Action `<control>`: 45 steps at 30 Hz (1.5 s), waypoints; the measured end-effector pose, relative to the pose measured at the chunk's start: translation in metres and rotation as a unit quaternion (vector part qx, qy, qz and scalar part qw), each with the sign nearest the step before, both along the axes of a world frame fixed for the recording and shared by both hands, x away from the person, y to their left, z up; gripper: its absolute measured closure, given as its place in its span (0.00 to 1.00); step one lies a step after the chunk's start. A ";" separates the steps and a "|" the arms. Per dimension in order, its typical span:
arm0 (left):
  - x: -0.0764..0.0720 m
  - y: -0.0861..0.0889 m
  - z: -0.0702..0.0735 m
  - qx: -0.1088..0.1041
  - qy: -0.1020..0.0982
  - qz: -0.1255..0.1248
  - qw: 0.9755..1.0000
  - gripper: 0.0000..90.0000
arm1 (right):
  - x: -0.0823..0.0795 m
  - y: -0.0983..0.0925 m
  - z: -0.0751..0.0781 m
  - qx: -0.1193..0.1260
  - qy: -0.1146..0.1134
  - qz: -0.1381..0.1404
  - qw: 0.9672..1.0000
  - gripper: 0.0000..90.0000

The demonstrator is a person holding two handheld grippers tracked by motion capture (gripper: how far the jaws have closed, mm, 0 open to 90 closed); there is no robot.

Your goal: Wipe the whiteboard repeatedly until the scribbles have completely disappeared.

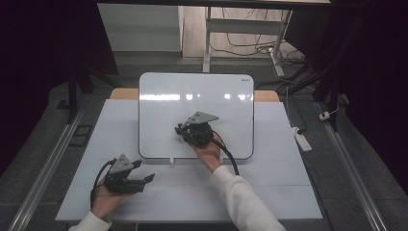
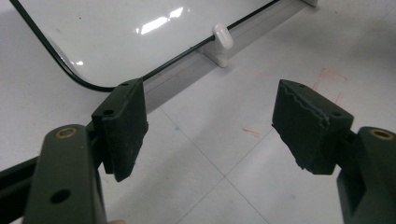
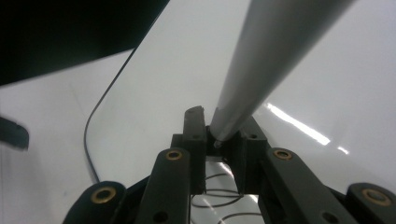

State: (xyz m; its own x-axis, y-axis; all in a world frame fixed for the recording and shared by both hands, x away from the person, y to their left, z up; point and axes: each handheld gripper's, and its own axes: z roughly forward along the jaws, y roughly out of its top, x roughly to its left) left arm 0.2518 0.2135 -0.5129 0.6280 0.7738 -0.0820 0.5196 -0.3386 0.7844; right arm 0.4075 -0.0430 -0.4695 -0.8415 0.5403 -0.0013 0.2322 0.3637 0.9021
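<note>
Over the whiteboard [image 1: 196, 101], the right tongs [image 1: 185, 131] are clamped on a grey pen [image 3: 261, 65], its tip at the board, seemingly for writing. The left tongs [image 1: 144, 171] hover wide open and empty above the worktop [image 1: 269, 187], apparently waiting aside.

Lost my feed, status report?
Right gripper shut on grey pen, over whiteboard. Left gripper open, empty, beside board. Nothing in the way.
</note>
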 end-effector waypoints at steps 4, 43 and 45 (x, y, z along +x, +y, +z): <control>0.001 0.001 -0.001 -0.001 0.002 0.001 1.000 0.30 | -0.015 0.009 -0.010 -0.057 -0.001 0.048 0.997 0.86; 0.001 0.000 -0.001 -0.001 0.003 0.000 1.000 0.30 | -0.009 -0.016 -0.003 -0.019 -0.011 -0.010 1.000 0.86; 0.003 -0.001 -0.002 0.001 0.004 0.001 1.000 0.30 | -0.017 -0.005 -0.008 -0.055 -0.022 0.026 0.998 0.86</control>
State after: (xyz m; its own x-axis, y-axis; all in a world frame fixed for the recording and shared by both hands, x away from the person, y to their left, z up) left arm 0.2544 0.2127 -0.5148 0.6261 0.7749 -0.0864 0.5269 -0.3388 0.7795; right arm 0.3903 -0.0477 -0.4778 -0.8658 0.4912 -0.0956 0.1720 0.4715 0.8649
